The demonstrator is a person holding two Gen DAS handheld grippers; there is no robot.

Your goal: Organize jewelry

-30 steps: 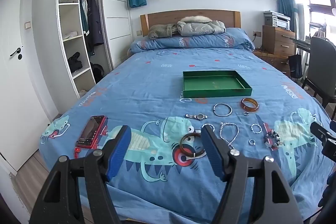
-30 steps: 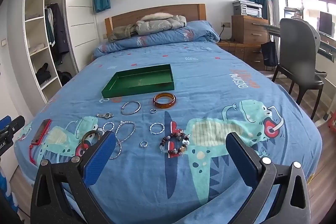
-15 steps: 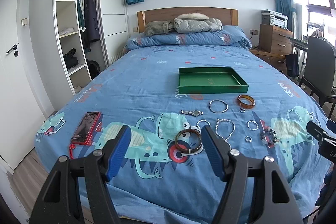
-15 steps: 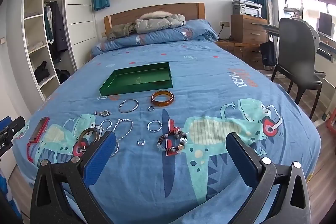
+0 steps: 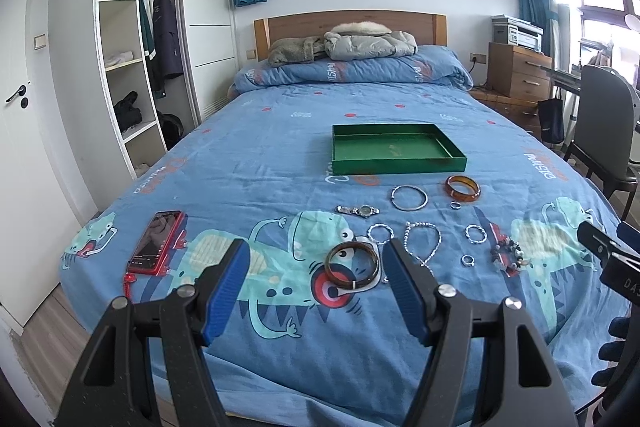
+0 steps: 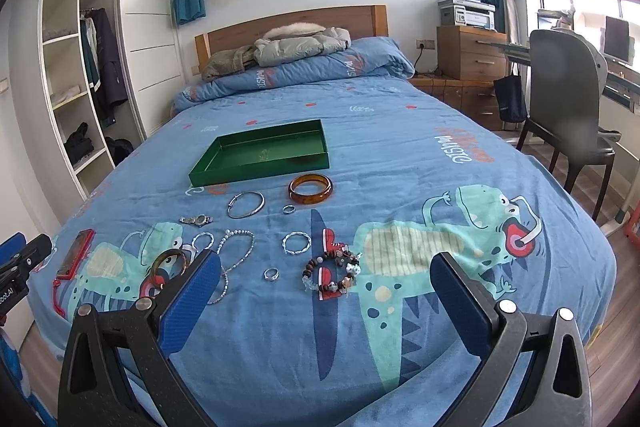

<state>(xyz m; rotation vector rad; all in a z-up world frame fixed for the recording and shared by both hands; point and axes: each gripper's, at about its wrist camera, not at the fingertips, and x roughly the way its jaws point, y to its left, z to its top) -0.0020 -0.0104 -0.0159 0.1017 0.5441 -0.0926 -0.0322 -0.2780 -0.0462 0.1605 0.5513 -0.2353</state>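
An empty green tray (image 5: 458,159) (image 6: 325,155) lies mid-bed. Nearer the foot lie several pieces: an amber bangle (image 5: 462,188) (image 6: 311,188), a silver bangle (image 5: 409,197) (image 6: 245,204), a watch (image 5: 358,210) (image 6: 196,219), a bead necklace (image 5: 423,243) (image 6: 236,251), rings, a beaded bracelet (image 5: 506,255) (image 6: 332,277) and a dark brown bangle (image 5: 352,264) (image 6: 170,263). My left gripper (image 5: 316,285) hovers open above the foot of the bed, the brown bangle showing between its fingers. My right gripper (image 6: 326,301) is wide open, just short of the beaded bracelet.
A red phone (image 5: 157,242) (image 6: 75,253) lies on the bed's left side. Jackets and a folded duvet (image 5: 352,67) sit by the headboard. A wardrobe (image 5: 132,67) stands left; a chair (image 6: 568,107), a desk and drawers stand right.
Both grippers have drifted slightly toward the bed and the view has tilted; the jewelry sits a little closer. Nothing on the bed has moved and both grippers stay open.
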